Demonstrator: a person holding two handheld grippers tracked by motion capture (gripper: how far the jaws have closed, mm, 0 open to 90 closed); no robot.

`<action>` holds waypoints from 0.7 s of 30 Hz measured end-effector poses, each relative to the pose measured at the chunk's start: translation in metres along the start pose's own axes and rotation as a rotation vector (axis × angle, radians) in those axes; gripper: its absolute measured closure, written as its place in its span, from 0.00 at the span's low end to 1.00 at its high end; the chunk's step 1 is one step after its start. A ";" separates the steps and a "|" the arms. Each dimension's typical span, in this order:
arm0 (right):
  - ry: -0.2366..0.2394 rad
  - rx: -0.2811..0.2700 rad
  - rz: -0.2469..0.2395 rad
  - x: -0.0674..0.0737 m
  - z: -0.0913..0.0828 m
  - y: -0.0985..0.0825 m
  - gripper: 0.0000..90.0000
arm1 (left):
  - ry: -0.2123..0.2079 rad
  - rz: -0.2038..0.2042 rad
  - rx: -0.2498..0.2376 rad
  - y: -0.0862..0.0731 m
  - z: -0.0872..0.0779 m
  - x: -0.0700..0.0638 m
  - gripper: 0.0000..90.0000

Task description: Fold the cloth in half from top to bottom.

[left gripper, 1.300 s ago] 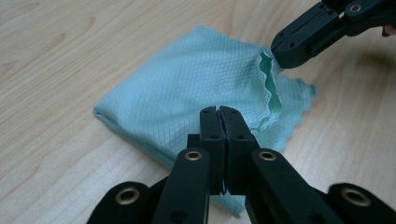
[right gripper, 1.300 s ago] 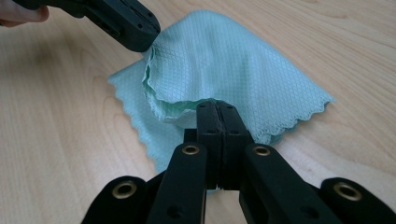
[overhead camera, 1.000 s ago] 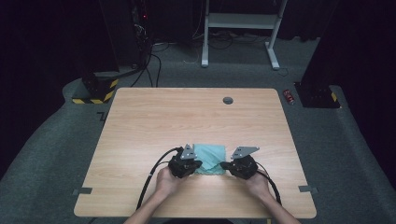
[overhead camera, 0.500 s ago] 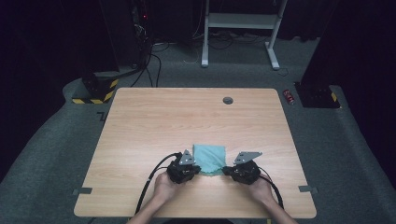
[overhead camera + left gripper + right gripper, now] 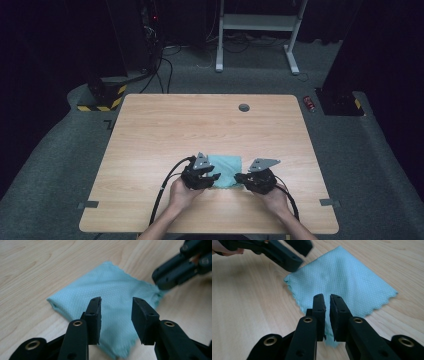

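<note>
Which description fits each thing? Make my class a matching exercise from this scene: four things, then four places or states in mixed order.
Things:
1 cloth
2 left gripper
3 right gripper
4 hole

Descriptions:
A jaws wide apart
B near the far edge of the table
C jaws a narrow gap apart
D folded, light blue-green

Pairs: 1-D, 2-A, 3-C, 4-B.

The left jaws have just been opening, and the right closing a little. The cloth lies under both, and no pad seems to press it.

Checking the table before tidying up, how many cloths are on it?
1: a folded teal cloth lies flat near the table's front edge, between the two claws. None other visible.
</note>
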State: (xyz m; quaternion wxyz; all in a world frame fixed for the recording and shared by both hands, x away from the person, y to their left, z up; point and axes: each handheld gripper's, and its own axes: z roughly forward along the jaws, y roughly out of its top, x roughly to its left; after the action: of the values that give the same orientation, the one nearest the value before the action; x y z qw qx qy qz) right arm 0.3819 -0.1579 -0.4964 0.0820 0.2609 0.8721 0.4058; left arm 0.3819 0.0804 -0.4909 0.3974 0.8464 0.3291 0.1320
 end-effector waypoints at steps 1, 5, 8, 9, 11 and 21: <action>-0.012 0.013 -0.005 0.001 0.005 0.001 0.92 | 0.003 0.000 0.016 0.000 0.005 0.000 0.65; -0.026 0.057 -0.012 0.003 0.017 -0.001 0.86 | 0.005 -0.005 0.065 -0.009 0.014 -0.001 0.63; -0.018 0.082 -0.014 0.005 0.017 -0.008 0.80 | 0.004 -0.014 0.074 -0.023 0.010 0.000 0.62; -0.025 0.087 -0.021 0.006 0.016 -0.011 0.78 | 0.005 -0.018 0.060 -0.027 0.007 -0.001 0.62; -0.026 0.078 -0.035 0.007 0.012 -0.016 0.76 | 0.006 -0.025 0.052 -0.033 0.001 0.000 0.62; -0.050 0.062 -0.003 0.000 0.004 -0.014 0.77 | 0.013 -0.029 0.030 -0.034 -0.008 0.003 0.58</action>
State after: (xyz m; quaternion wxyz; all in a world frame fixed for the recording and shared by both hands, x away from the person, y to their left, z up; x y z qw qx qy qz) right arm 0.3778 -0.1633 -0.5098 0.0960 0.2721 0.8824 0.3717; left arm 0.3647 0.1034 -0.5114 0.3846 0.8464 0.3460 0.1267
